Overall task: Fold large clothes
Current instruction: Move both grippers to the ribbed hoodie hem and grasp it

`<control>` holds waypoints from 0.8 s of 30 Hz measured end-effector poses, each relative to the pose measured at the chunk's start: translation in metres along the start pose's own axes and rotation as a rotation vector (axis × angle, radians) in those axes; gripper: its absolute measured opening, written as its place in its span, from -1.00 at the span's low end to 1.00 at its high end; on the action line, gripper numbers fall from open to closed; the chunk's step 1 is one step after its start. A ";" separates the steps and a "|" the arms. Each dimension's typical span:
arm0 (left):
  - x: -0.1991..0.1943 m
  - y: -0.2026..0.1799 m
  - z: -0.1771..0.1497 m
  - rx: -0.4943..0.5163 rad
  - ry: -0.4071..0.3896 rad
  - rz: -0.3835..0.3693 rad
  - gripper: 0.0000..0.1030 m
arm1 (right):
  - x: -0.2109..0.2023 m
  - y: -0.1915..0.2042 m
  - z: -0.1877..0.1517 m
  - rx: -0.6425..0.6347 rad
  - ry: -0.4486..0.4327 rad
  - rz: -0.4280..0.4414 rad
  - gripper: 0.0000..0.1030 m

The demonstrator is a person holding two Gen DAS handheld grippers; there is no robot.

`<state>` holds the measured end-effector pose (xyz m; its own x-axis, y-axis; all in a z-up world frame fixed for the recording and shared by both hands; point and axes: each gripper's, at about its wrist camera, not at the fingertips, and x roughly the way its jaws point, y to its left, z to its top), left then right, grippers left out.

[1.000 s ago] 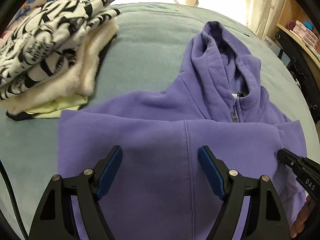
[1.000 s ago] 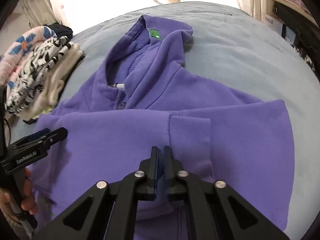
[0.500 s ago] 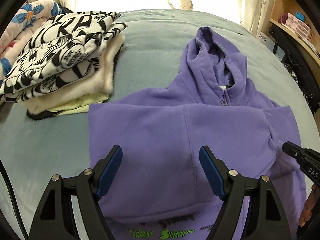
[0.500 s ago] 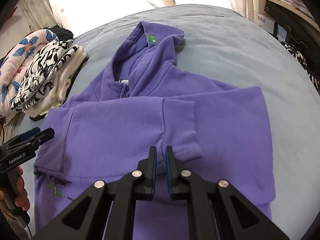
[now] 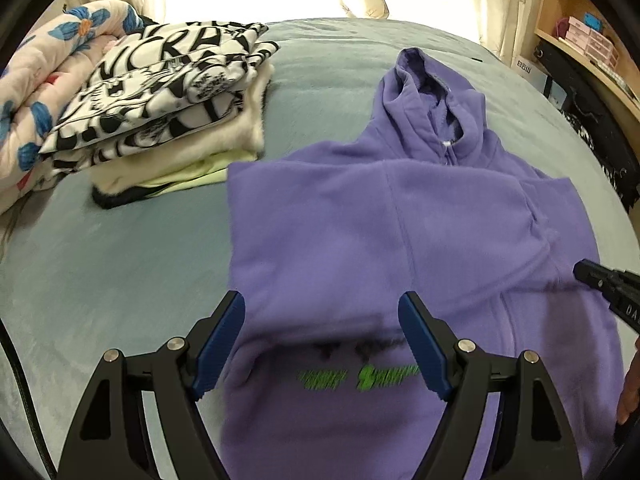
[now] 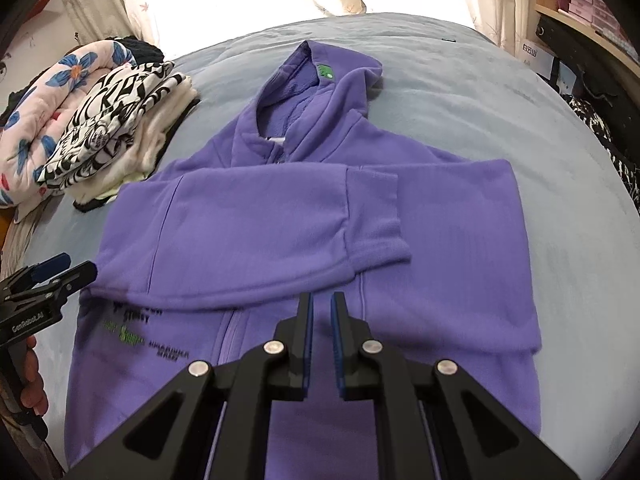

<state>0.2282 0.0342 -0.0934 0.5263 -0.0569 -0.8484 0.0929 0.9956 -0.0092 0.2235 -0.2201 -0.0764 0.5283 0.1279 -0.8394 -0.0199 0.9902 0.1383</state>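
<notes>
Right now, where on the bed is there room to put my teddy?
Bare blanket lies right of the purple hoodie, towards the shelves. A narrower strip lies between the hoodie and the stack of folded clothes. That stack's corner is crowded.

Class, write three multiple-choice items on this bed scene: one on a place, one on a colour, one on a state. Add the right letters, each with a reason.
1. Where is the stack of folded clothes relative to the purple fleece zip hoodie, seen from the right wrist?
A. left of it
B. on top of it
C. right of it

2. What colour is the bright printed lettering on the hoodie's front?
A. red
B. green
C. yellow

3. How do the hoodie's sleeves lie?
A. spread out sideways
B. folded across the chest
C. tucked into the hood

Answers: 1 A, the stack sits beside the hoodie's left edge; 2 B, the print is green; 3 B, a cuff rests on the front.
</notes>
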 end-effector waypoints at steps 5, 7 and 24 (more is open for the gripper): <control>-0.025 0.013 -0.027 0.014 0.010 0.035 0.51 | -0.018 -0.003 -0.020 0.007 0.007 -0.004 -0.83; -0.036 0.018 -0.037 0.012 0.015 0.041 0.51 | -0.030 -0.005 -0.029 0.010 0.004 -0.005 -0.83; -0.122 0.054 -0.161 0.091 0.020 0.036 0.51 | -0.137 -0.004 -0.130 -0.075 -0.123 -0.094 -0.12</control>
<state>0.0329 0.1069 -0.0760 0.5141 -0.0186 -0.8575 0.1511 0.9861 0.0692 0.0408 -0.2344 -0.0300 0.6305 0.0316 -0.7755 -0.0264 0.9995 0.0193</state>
